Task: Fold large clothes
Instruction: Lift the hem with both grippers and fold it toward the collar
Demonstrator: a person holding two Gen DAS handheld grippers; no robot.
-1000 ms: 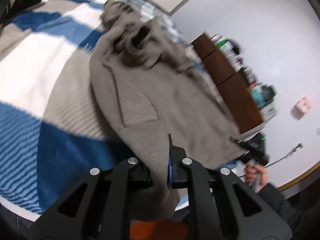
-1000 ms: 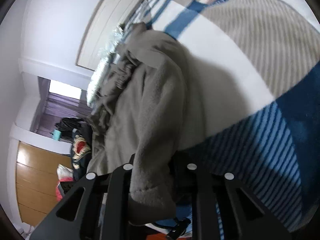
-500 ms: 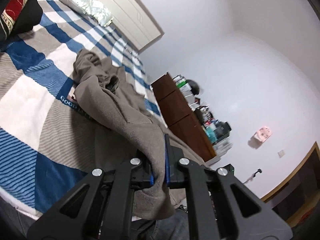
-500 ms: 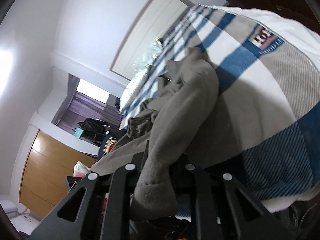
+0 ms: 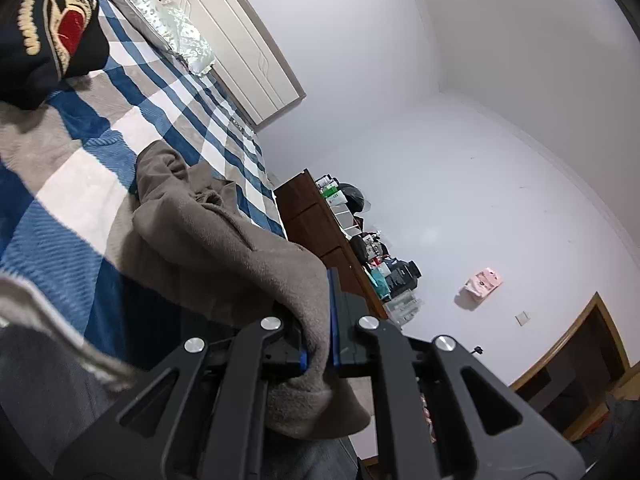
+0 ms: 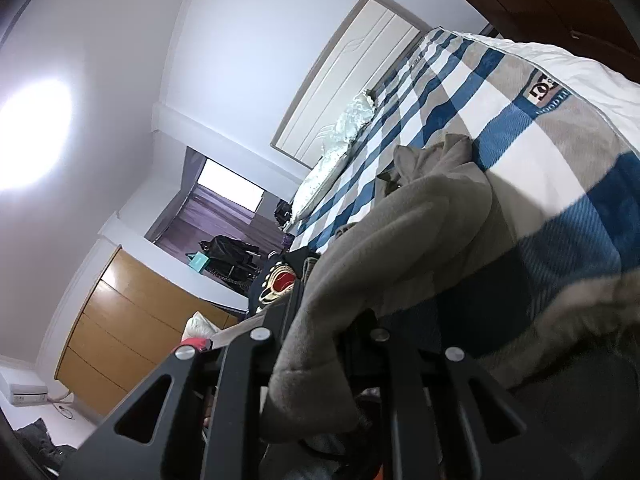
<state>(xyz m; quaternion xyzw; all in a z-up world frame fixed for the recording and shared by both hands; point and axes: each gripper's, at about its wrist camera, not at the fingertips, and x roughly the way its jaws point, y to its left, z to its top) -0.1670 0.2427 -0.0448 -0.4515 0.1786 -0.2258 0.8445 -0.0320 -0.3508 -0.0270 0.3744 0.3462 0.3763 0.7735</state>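
The left gripper [image 5: 318, 320] was clamped on one edge of the soft brown fleece coat [image 5: 208, 232]. The right gripper [image 6: 320, 320] squeezed another edge of the fleece coat [image 6: 420, 232]. The rest of it trailed back onto the blue checked blanket [image 5: 80, 128] on the bed. It looked thick, floppy and a bit heavy, so holding the hem corners seemed best. A second before, both grippers were lower and the coat lay flatter; now more of it was lifted.
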